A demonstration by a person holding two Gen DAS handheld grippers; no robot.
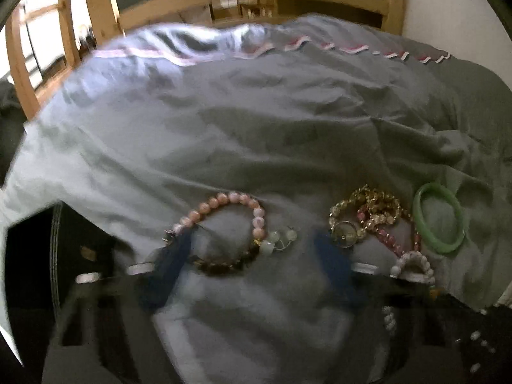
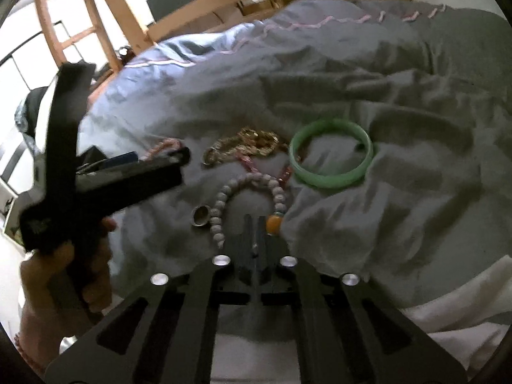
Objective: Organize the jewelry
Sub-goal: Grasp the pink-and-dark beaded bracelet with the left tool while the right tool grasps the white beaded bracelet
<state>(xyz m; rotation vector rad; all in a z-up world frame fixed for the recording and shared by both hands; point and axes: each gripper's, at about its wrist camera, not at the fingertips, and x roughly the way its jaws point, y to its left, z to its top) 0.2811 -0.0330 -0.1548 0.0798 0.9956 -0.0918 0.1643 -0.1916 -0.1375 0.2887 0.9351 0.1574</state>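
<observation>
In the left wrist view, a rumpled grey bedspread (image 1: 243, 121) with a pink-trimmed edge is seen covering a bed, and a wooden bed frame (image 1: 96, 9) is seen behind it against a bright room. The left gripper (image 1: 252, 256) is blurred; its blue fingers (image 1: 174, 256) are spread wide apart and nothing is held. A pink bead bracelet (image 1: 230, 204) is seen lying between them on the cloth. To the right, a gold chain pile (image 1: 368, 211) and a green bangle (image 1: 438, 217) are laid near each other.

In the right wrist view, the same bedspread is shown, with a wooden ladder (image 2: 64, 25) at the far left. The right gripper (image 2: 254, 224) is seen with its fingers nearly closed; whether the white bead bracelet (image 2: 249, 188) just ahead is pinched cannot be told. The left side is blocked by the other handheld gripper.
</observation>
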